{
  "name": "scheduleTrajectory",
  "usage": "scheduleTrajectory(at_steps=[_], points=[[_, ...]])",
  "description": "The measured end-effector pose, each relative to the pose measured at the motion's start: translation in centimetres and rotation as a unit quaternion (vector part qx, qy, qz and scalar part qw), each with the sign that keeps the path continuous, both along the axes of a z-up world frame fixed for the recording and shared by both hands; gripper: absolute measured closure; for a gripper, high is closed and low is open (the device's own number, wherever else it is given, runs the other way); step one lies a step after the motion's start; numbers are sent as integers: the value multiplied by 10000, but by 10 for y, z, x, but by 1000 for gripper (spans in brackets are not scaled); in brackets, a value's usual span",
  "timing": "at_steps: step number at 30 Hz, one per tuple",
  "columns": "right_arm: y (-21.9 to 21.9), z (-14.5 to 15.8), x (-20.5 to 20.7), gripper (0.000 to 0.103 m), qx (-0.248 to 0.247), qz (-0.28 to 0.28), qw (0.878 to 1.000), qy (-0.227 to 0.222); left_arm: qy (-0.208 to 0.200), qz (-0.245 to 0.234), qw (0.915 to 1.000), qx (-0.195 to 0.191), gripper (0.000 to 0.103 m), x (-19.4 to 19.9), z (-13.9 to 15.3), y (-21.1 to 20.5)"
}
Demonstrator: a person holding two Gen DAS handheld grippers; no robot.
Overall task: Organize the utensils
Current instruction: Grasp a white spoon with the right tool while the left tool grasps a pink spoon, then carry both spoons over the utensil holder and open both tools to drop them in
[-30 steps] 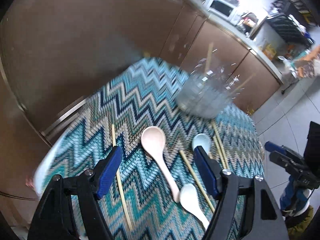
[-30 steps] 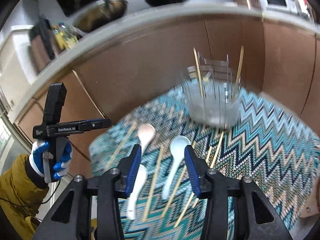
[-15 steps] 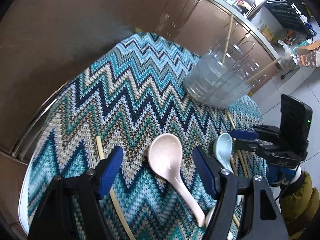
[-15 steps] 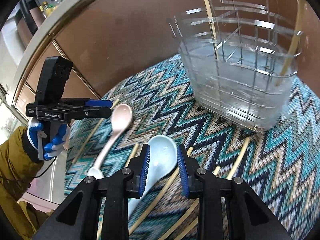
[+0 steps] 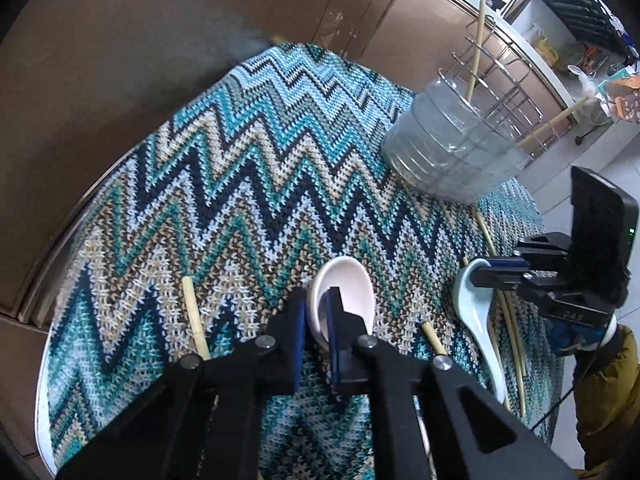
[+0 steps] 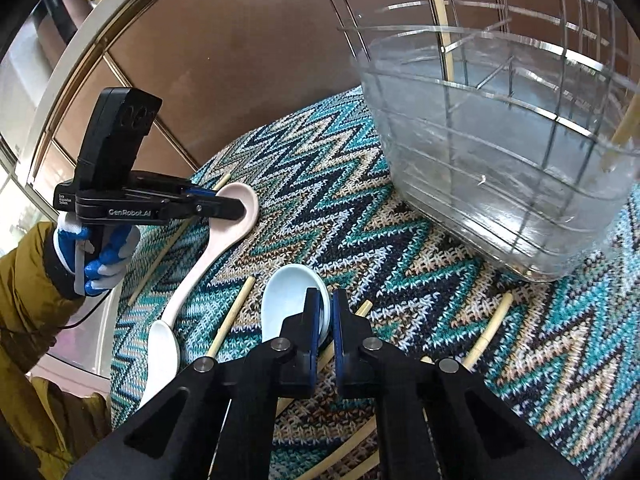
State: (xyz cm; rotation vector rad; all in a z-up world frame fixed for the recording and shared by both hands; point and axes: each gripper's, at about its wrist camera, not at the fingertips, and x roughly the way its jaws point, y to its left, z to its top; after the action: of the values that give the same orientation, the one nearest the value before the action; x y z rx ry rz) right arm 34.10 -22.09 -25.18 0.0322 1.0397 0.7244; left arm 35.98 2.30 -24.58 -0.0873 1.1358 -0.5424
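Both tongs have closed since the earlier frame: left tongs clench the pink spoon's bowl rim, right tongs clench the blue spoon's rim, both spoons on the mat.

Even daylight, sharp focus, fisheye-warped edges

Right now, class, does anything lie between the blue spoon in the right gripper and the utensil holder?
Nothing visible: only bare zigzag cloth separates the blue spoon from the utensil holder.
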Motion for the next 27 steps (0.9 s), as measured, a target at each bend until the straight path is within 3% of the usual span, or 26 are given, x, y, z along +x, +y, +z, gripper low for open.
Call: scheduleTrajectory(at_steps=[4,9,13,15,17,22,25,27], points=[[-1,14,-13,97,-184,-196,9993,-247,-251,103,9996,56,95,-10,12,-3],[-7,51,-39,96,-344,-565,9946,-793,-1142,296,9929,156,96,-33,60,-1],[-15,101,-58,96,-380,-1007,9833,-1470,-2072,431,9772,145,96,-50,117,-2],[-18,129,-65,96,-370,-1265,9736,-1864,-2555,527,9654,17,96,-57,151,-6],[-20,159,-69,96,-437,-1623,9575,-2345,-2934,615,9539,-142,96,-58,179,-12],[-26,207,-64,96,-929,-2629,8970,-3429,-3836,1052,9171,-269,96,-46,222,-51],[-26,212,-51,97,-1242,-3045,8647,-3797,-4185,1369,8975,-243,96,-31,222,-79],[-25,208,-39,96,-1561,-3250,8425,-4003,-4287,1521,8903,-203,95,-23,216,-93]])
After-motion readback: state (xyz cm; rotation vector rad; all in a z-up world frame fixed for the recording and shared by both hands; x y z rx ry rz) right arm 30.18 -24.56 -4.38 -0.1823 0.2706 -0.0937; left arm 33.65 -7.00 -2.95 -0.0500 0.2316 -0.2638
